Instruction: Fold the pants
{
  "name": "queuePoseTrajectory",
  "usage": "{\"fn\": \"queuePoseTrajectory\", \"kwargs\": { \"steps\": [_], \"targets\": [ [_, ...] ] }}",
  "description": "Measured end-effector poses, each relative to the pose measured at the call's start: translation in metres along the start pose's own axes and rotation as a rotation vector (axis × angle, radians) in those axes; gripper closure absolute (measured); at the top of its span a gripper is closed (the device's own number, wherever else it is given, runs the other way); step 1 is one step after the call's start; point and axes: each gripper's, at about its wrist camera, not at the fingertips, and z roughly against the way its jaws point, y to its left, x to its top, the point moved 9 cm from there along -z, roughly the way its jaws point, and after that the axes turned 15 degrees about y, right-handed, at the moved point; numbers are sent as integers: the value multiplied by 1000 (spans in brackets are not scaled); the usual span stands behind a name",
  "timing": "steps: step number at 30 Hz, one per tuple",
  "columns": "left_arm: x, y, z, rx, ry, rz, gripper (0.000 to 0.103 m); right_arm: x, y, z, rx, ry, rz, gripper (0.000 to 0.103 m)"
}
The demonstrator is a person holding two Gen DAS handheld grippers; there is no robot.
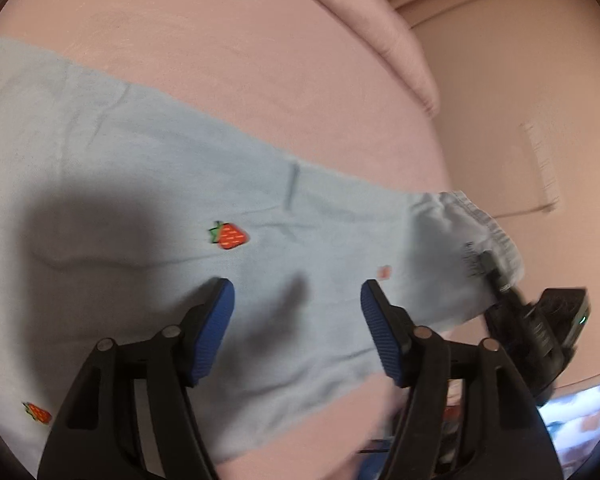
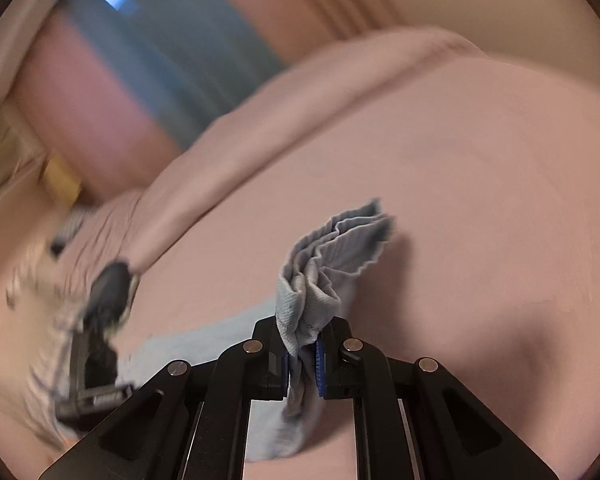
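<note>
Right tongs [image 2: 302, 354] clamped hard on a bunched, ribbed edge of the light blue pants [image 1: 148, 184], fabric puckering up between the blue pads [image 2: 320, 364]. From the left wrist view, those right tongs [image 1: 496, 276] sit at the gathered end of the pants, out at the right. Left tongs [image 1: 298, 328] spread wide, nothing between them, hovering just above the cloth. Pants lie stretched flat across the pink bed [image 1: 240, 40], a strawberry patch [image 1: 229, 235] showing mid-leg, another strawberry [image 1: 38, 413] lower left. Everything's motion-blurred.
</note>
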Motion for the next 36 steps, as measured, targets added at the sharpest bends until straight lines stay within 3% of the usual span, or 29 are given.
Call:
{"fn": "queuePoseTrajectory", "kwargs": {
  "steps": [3, 7, 11, 13, 14, 15, 17, 18, 25, 30, 33, 34, 36],
  "targets": [
    [-2, -14, 18, -159, -29, 5, 25, -10, 47, -18, -33, 26, 158, 91],
    [-2, -24, 33, -295, -63, 26, 13, -36, 84, -52, -23, 93, 284, 91],
    [0, -21, 12, -360, 20, 75, 13, -66, 109, -79, -34, 148, 397, 91],
    [3, -13, -1, -369, 41, 122, 19, -76, 114, -86, -46, 177, 429, 91],
    [3, -9, -3, -363, 37, 137, 27, -81, 117, -90, -53, 188, 446, 91],
    [4, -6, -1, -353, 32, 140, 53, -83, 119, -92, -58, 197, 457, 91],
    [2, 5, 8, -286, 11, 127, 89, -86, 123, -94, -84, 197, 481, 91],
    [5, 7, 13, -249, -9, 115, 95, -85, 128, -92, -87, 188, 499, 91],
    [2, 25, 99, -101, -197, 4, 96, -84, 183, -95, 18, 168, 593, 91],
    [5, 59, 125, -14, -244, 32, 96, -106, 218, -122, 73, 228, 648, 91],
    [7, 87, 129, 54, -251, 74, 96, -122, 227, -146, 51, 280, 684, 90],
    [6, 101, 129, 87, -245, 109, 93, -127, 229, -161, 39, 324, 690, 87],
    [6, 122, 135, 156, -264, 144, 92, -140, 225, -178, 84, 405, 668, 62]
  ]
}}
